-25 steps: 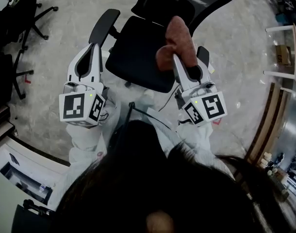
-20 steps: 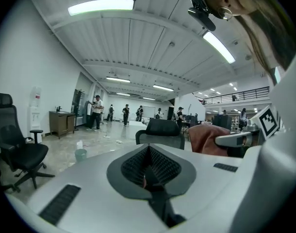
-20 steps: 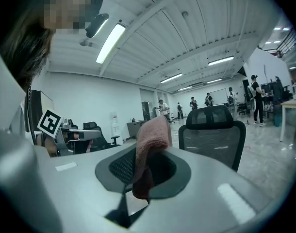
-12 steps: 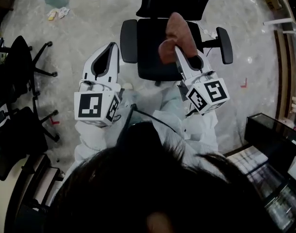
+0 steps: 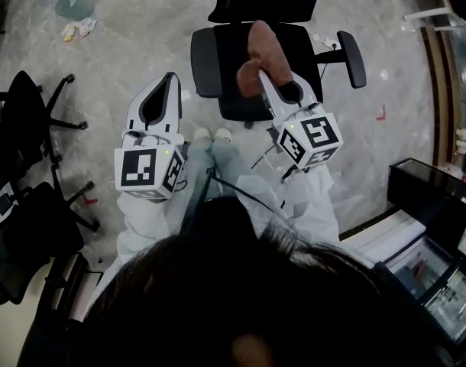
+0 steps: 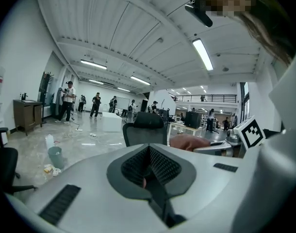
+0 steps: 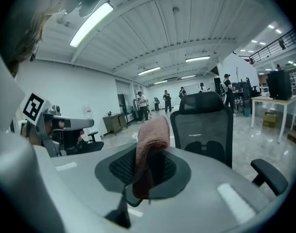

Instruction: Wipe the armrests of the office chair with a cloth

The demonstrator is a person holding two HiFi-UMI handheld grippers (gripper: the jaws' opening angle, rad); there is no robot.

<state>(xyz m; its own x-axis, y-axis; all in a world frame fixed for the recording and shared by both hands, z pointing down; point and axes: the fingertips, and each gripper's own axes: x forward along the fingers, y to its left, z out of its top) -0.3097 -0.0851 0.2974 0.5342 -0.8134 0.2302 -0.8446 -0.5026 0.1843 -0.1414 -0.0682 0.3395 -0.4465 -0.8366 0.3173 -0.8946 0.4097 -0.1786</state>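
Note:
A black office chair (image 5: 244, 71) stands ahead of me with a left armrest (image 5: 204, 64) and a right armrest (image 5: 354, 58); its mesh back (image 7: 206, 130) fills the right gripper view. My right gripper (image 5: 265, 76) is shut on a reddish-brown cloth (image 5: 256, 52), held over the chair's seat; the cloth (image 7: 150, 144) stands up from between the jaws. My left gripper (image 5: 170, 82) hovers left of the left armrest, jaws shut with nothing in them. In the left gripper view the chair (image 6: 147, 129) shows beyond the left gripper (image 6: 147, 171).
Other black chairs (image 5: 34, 128) stand at the left. A dark cabinet and a desk (image 5: 439, 220) are at the right. Litter and a green bin (image 5: 72, 6) lie on the floor far left. People (image 6: 70, 101) stand far back in the hall.
The view has swung, so the chair now sits square ahead. Both grippers have kept their places relative to me; the cloth stays clamped in the right one.

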